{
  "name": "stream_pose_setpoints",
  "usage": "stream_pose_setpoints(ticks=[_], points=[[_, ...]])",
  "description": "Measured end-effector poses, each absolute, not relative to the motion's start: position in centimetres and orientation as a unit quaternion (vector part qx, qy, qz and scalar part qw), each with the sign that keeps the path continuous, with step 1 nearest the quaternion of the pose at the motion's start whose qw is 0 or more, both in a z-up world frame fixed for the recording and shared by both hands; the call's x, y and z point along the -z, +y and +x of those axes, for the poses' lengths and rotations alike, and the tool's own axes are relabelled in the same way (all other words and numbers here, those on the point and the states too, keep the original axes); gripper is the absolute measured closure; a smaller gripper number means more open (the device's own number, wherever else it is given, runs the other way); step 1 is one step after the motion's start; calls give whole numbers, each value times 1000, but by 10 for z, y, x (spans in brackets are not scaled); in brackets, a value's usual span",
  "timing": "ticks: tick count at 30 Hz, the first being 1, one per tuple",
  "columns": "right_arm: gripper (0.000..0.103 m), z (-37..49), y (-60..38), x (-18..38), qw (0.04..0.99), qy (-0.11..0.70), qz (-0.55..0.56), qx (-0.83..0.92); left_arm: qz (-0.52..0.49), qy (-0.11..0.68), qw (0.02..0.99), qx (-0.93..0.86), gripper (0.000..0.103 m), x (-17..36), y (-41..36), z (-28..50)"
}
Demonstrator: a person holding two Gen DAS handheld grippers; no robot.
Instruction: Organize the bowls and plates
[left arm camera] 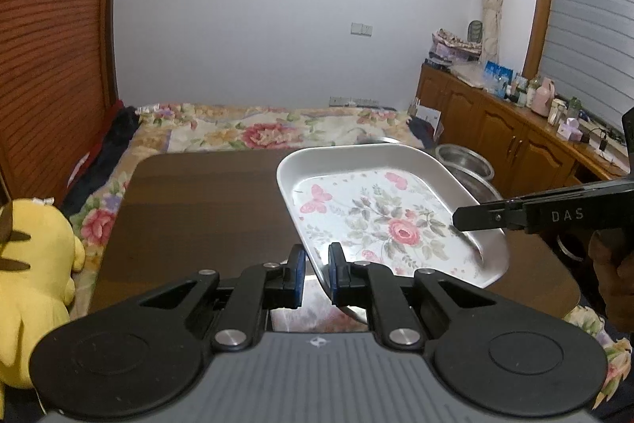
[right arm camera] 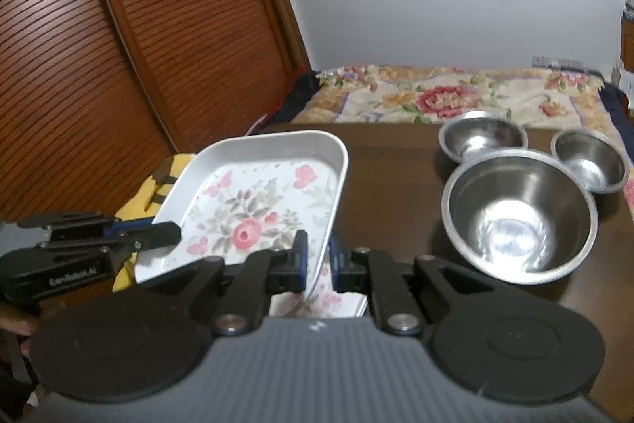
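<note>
Left hand-held gripper (left arm camera: 316,274): clenched on floral tray (left arm camera: 380,213) rim. Tray: lifted, tilted above desk (left arm camera: 198,201). Right hand-held gripper (right arm camera: 317,262): gripping the opposite rim. Steel bowls (right arm camera: 519,215): on desk, right. Step: carrying tray; next, lower level.

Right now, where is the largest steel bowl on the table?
In the right wrist view, the largest steel bowl stands on the dark wooden table, right of the floral tray and in front of two smaller steel bowls.
</note>
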State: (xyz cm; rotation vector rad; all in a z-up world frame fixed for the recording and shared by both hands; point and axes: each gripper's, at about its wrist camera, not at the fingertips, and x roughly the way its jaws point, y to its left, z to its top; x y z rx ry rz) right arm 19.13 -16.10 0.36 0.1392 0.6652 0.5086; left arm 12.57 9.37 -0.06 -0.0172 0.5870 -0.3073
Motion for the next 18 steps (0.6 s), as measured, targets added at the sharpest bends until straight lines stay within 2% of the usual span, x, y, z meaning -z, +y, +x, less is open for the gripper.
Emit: stream_pose_setpoints(ticks=[8, 18], points=[[90, 186, -163, 31, 905, 341, 78, -243, -31, 318, 934, 160, 89, 35, 99, 129], [90, 174, -158, 44, 910, 337, 66, -232, -32, 328, 931, 159, 89, 50, 98, 126]])
